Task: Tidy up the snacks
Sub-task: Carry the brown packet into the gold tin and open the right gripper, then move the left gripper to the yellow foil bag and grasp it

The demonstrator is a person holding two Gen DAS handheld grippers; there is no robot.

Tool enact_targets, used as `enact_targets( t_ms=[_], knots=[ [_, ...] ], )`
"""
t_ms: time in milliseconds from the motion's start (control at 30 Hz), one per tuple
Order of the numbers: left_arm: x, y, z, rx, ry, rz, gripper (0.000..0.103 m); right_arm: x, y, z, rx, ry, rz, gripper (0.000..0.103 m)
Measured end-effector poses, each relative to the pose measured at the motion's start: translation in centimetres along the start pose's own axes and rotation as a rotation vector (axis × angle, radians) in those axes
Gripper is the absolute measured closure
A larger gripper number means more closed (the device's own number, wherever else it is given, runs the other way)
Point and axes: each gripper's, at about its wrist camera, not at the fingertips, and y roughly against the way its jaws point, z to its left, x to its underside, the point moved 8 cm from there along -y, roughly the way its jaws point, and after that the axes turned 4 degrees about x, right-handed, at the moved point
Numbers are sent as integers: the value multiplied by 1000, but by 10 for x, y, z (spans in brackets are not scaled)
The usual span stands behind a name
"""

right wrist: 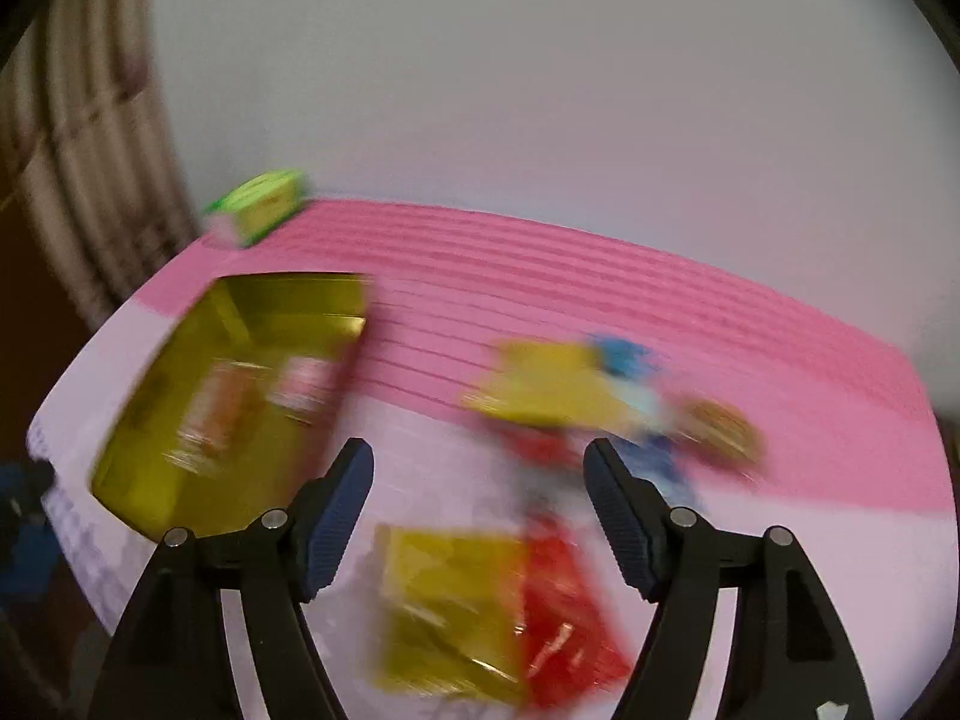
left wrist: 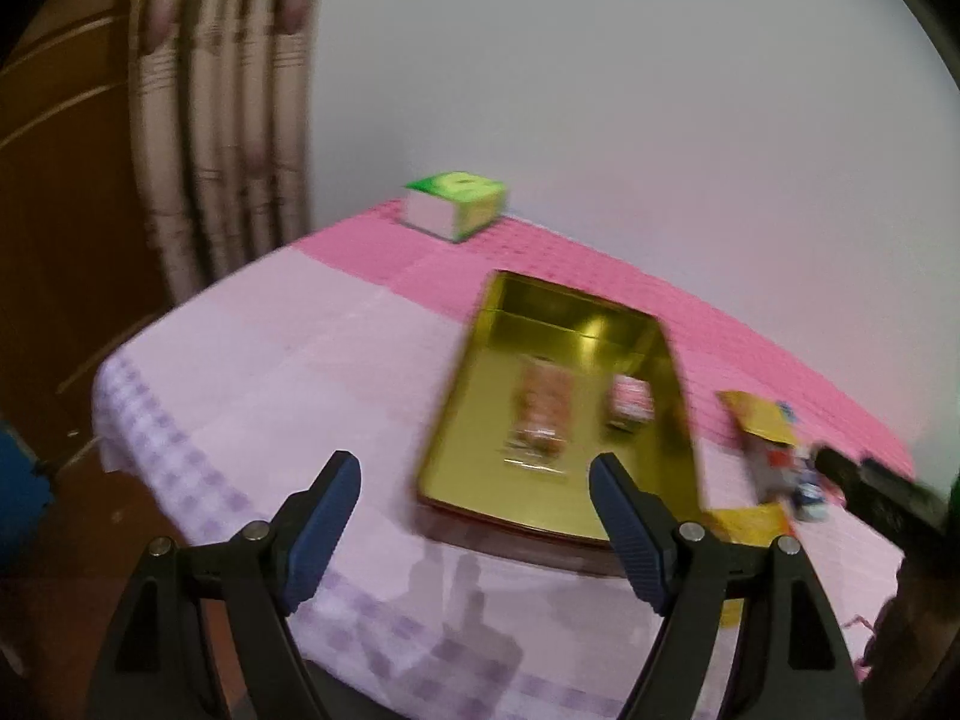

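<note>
Right claw (right wrist: 477, 468) spread, empty | yellow-red packet (right wrist: 480, 606) directly below, between its fingers, long axis crosswise | gold tin (right wrist: 240, 372) to its left | left claw (left wrist: 474, 486) spread, hovering by tin

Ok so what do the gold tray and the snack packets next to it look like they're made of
The gold tray looks like thin metal, probably tinplate: its inside is glossy and mirrors the wall and the two snacks in it. The loose snack packets look like shiny plastic or foil film, with bright glints on the yellow and red one; motion blur leaves that open.
</note>
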Motion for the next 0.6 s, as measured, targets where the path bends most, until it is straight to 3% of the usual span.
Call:
enact_targets(
  t_ms=[167,333,467,600],
  knots=[
    [22,1,-60,174,-150,36,23,61,29,-127,148,-160,-2,24],
    [55,-7,-121,250,-285,69,23,124,54,-219,242,-325,-20,24],
    [63,-17,-176,311,-364,94,23,149,62,-247,239,-391,-36,24],
    [43,-43,-230,331,-444,90,23,145,53,-251,170,-454,-34,23]
  ],
)
